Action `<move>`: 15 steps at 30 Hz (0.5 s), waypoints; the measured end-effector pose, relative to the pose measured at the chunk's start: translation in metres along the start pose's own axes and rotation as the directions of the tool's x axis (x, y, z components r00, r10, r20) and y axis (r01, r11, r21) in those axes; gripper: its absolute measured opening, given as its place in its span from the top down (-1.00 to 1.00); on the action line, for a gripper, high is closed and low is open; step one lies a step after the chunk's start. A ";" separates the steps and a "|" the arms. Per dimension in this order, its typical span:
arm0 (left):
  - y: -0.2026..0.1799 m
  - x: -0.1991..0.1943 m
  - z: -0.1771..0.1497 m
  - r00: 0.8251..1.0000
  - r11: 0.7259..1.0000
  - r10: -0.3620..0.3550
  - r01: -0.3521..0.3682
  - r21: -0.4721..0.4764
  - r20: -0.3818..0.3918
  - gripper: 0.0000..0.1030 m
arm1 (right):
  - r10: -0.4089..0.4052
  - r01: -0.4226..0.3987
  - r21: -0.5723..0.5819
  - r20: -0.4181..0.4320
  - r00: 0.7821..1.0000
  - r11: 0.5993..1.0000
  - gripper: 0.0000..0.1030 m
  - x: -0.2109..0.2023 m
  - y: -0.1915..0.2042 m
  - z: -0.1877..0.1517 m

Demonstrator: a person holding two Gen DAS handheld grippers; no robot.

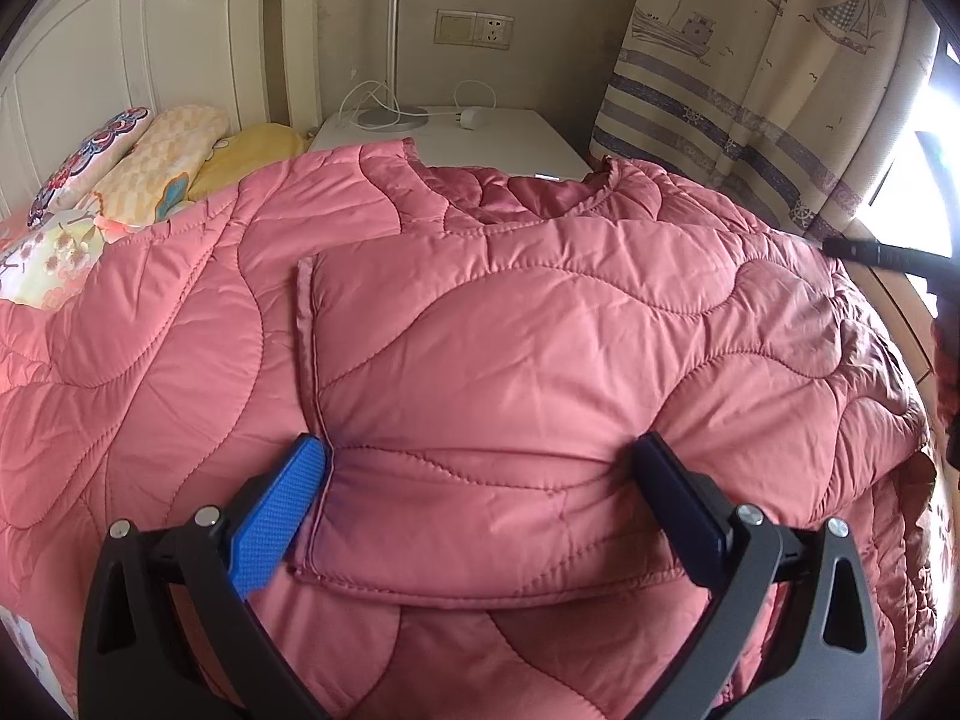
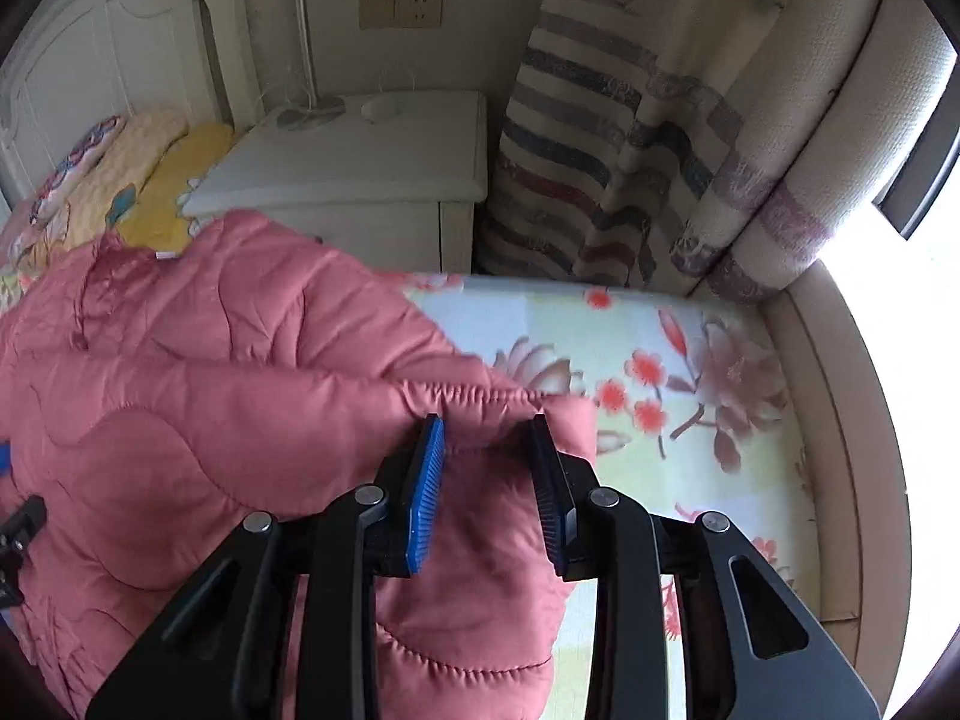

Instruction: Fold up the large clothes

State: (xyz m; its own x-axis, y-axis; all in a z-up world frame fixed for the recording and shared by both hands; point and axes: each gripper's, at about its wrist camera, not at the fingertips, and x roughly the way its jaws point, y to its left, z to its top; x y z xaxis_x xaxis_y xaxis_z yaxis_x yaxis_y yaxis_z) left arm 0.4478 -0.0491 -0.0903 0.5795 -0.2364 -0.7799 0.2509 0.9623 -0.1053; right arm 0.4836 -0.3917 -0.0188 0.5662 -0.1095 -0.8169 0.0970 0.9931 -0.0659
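A large pink quilted jacket point(image 1: 480, 330) lies spread on the bed, collar toward the nightstand, one sleeve folded across its front. My left gripper point(image 1: 480, 450) is open wide, its blue-padded fingers point(image 1: 282, 510) resting on either side of the folded sleeve's cuff end. In the right wrist view the jacket point(image 2: 210, 390) fills the left half. My right gripper point(image 2: 486, 426) has its fingers closed in on a gathered cuff point(image 2: 498, 408) of the jacket, holding it just above the floral sheet.
A white nightstand point(image 2: 360, 168) with a lamp base and charger cable point(image 1: 390, 111) stands beyond the bed. Pillows point(image 1: 138, 156) lie by the white headboard. A striped curtain point(image 2: 600, 180) hangs at the right. Floral sheet point(image 2: 690, 390) shows beside the jacket.
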 end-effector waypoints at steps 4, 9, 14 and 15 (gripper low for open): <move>0.001 0.000 0.001 1.000 1.000 -0.006 0.006 -0.004 0.000 -0.96 | -0.014 0.017 0.066 -0.042 0.999 0.998 0.41 0.023 -0.011 0.008; 0.002 0.000 0.001 1.000 1.000 -0.011 0.011 -0.006 0.002 -0.96 | -0.021 0.024 0.084 -0.035 0.999 0.996 0.41 0.027 -0.012 0.003; 0.002 0.001 0.001 1.000 1.000 -0.011 0.011 -0.005 0.002 -0.96 | 0.023 -0.031 0.137 0.060 0.998 0.990 -0.42 -0.015 -0.013 -0.030; 0.002 0.000 0.001 1.000 1.000 -0.012 0.012 -0.005 0.002 -0.96 | -0.017 0.014 0.081 0.032 0.999 0.997 -0.62 -0.010 -0.007 -0.041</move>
State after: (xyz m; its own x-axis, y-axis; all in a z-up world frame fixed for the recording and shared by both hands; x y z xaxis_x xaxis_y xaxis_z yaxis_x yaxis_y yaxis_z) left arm 0.4494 -0.0475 -0.0901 0.5780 -0.2483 -0.7773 0.2543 0.9599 -0.1175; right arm 0.4444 -0.3955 -0.0337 0.5901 -0.1275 -0.7972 0.1711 0.9848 -0.0309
